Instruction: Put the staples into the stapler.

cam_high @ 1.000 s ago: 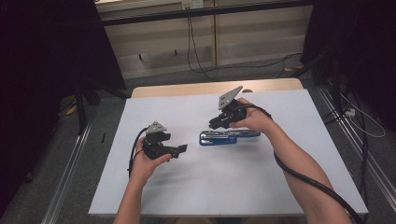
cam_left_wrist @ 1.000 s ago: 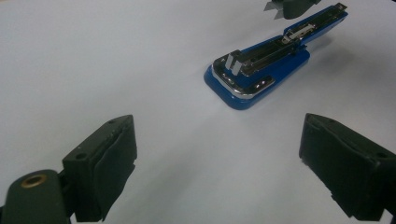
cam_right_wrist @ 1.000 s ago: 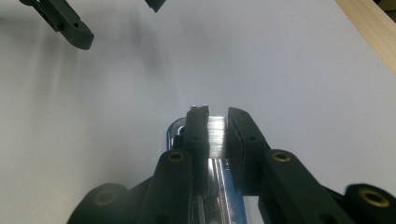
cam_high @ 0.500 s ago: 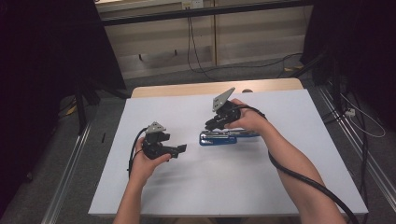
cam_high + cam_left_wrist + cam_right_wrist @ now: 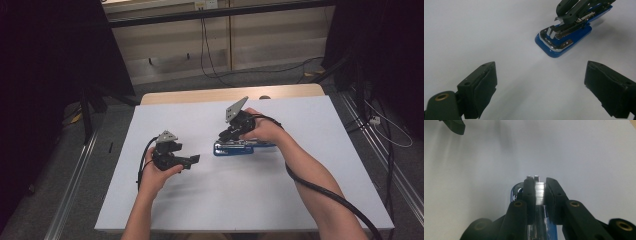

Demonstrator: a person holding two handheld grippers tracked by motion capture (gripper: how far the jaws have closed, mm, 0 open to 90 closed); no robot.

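Little has been shifted over the last second: the right gripper (image 5: 231, 132) has been drawn slightly toward the left of the high view, along the blue stapler (image 5: 243, 147), while the left gripper (image 5: 186, 161) has been kept where it was. The stapler is seen just right of the centre of the high view, lying flat on the white table sheet (image 5: 310, 120), and at the upper right of the left gripper view, where its metal magazine appears to be exposed.

In the right gripper view, a silvery block, judged to be a strip of staples (image 5: 539, 193), is pinched between the jaws of the right gripper (image 5: 539, 195), directly above the stapler's blue body (image 5: 516, 192). The left gripper (image 5: 541, 85) is held with its jaws spread wide and nothing between them, well apart from the stapler (image 5: 564, 42).

The step in hand is judged to be the loading of staples into the magazine. It would be done well if the strip were kept level and aligned with the channel, lowered gently, and released only once seated. The stapler's base could be steadied by the idle left gripper so that it is not pushed along the smooth sheet.
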